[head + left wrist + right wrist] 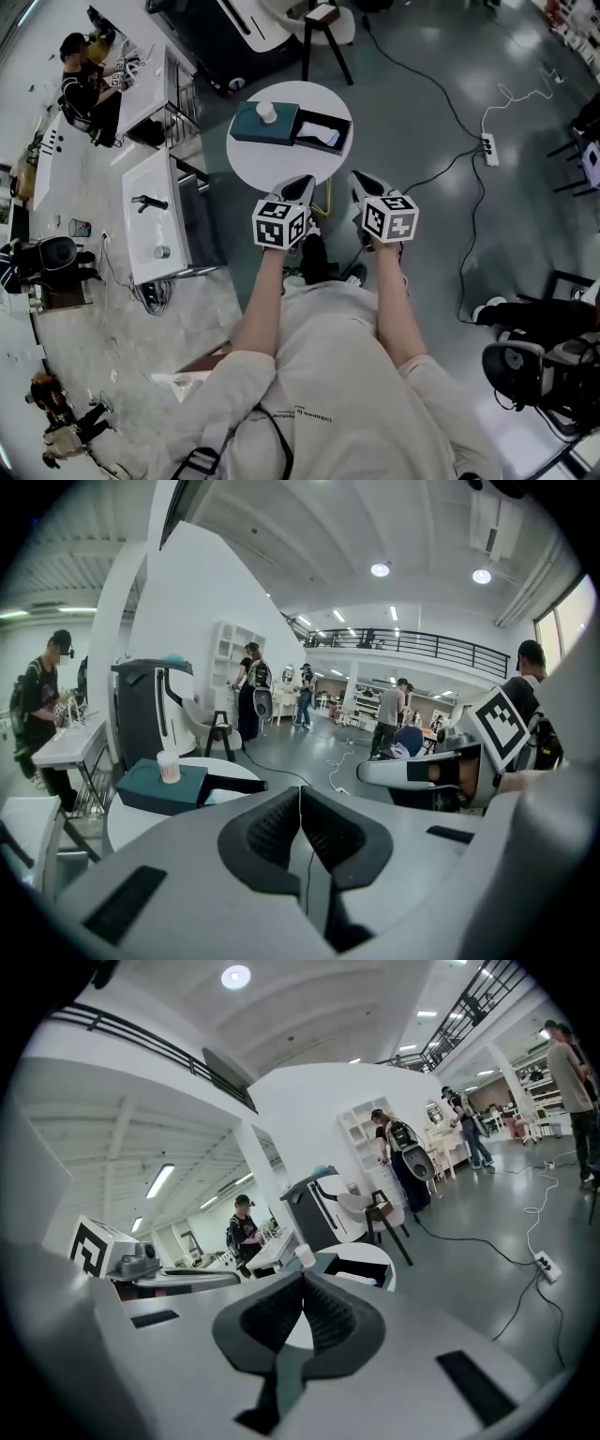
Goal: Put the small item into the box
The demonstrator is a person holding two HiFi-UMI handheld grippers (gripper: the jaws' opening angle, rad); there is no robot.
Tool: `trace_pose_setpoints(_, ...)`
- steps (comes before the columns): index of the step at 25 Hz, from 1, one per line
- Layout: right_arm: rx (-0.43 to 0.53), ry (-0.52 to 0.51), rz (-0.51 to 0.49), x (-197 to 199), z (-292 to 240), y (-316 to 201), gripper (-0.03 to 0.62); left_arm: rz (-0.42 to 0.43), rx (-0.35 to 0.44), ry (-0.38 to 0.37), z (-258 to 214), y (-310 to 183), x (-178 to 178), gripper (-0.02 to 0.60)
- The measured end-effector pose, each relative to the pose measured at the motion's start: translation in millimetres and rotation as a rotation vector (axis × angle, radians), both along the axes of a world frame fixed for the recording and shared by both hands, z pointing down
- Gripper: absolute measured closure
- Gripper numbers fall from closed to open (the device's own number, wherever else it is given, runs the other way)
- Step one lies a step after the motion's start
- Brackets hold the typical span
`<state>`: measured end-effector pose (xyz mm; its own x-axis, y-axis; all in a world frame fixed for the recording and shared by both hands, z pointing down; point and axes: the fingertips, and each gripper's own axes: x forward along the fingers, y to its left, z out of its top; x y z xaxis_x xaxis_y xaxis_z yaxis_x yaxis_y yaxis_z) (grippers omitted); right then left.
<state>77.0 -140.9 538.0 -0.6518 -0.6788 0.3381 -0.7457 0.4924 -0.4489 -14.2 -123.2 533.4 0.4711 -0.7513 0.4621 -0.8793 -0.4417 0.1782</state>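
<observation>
White small item [267, 112] upright on teal box [246, 128] lid, well ahead of left gripper [300, 794] and right gripper [303, 1281]; fingers [267, 827] of both pressed together, holding nothing.

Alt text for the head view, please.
The left tool and right tool, both shut and empty, hover at the near edge of a round white table. On it a small item stands on a teal block beside an open box.
</observation>
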Motion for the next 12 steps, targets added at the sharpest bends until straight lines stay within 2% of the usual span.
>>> trace_pose_setpoints(5, -0.009, 0.032, -0.052, -8.0, 8.6, 2.3, 0.560, -0.021, 0.008, 0.011, 1.6, -1.8, -5.8, 0.560)
trace_pose_setpoints(12, -0.026, 0.053, -0.067, -5.0, 13.5, 6.7, 0.560, -0.051, 0.004, 0.021, 2.1, 1.8, -12.5, 0.560)
